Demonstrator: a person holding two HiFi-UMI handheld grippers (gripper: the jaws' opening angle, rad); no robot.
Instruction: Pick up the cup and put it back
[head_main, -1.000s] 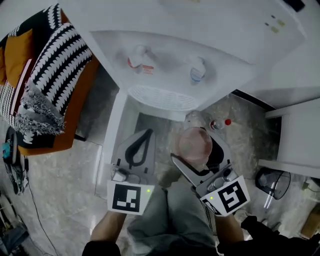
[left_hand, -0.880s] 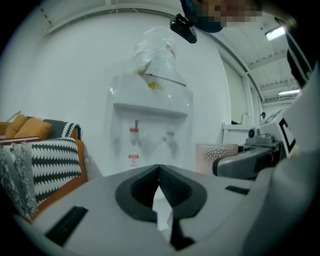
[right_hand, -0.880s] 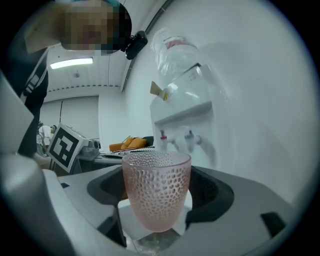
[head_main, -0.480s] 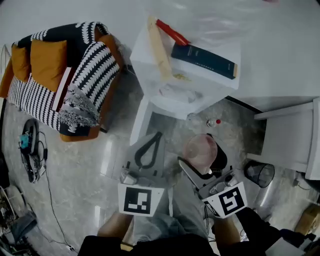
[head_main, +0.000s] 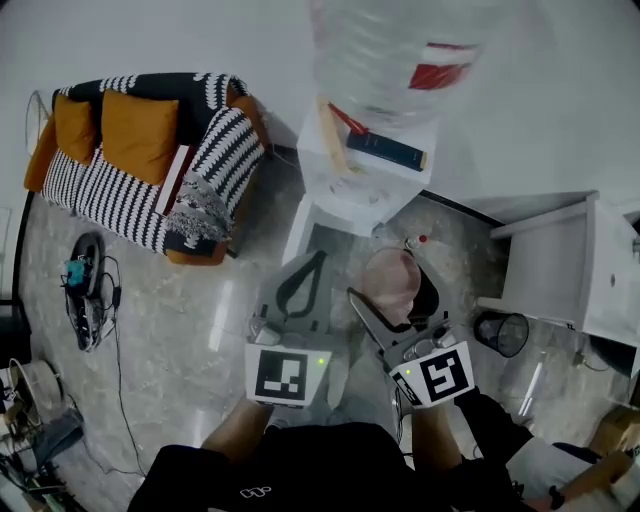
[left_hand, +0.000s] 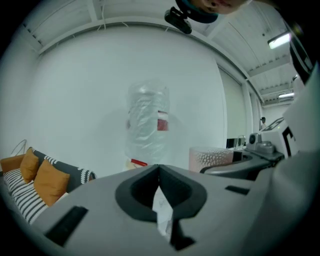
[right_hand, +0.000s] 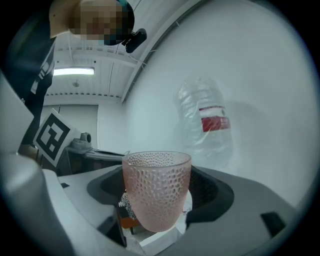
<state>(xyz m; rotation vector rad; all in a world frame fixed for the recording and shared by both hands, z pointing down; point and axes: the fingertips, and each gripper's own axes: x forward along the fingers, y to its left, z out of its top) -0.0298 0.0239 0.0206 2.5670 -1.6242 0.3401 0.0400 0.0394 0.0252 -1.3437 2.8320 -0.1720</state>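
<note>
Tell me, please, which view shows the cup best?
The right gripper view: the cup stands upright and large between the jaws, its dimpled wall clear. The head view shows it small, from above. The left gripper view shows only its upper part.

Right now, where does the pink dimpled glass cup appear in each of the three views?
Head view: the pink dimpled glass cup is right of centre, in the jaws of the right gripper.
Left gripper view: the cup is right of centre, mid height.
Right gripper view: the cup is low centre, between the jaws.
Shared landmark: the large clear water bottle with a red label, visible in all three views.
</note>
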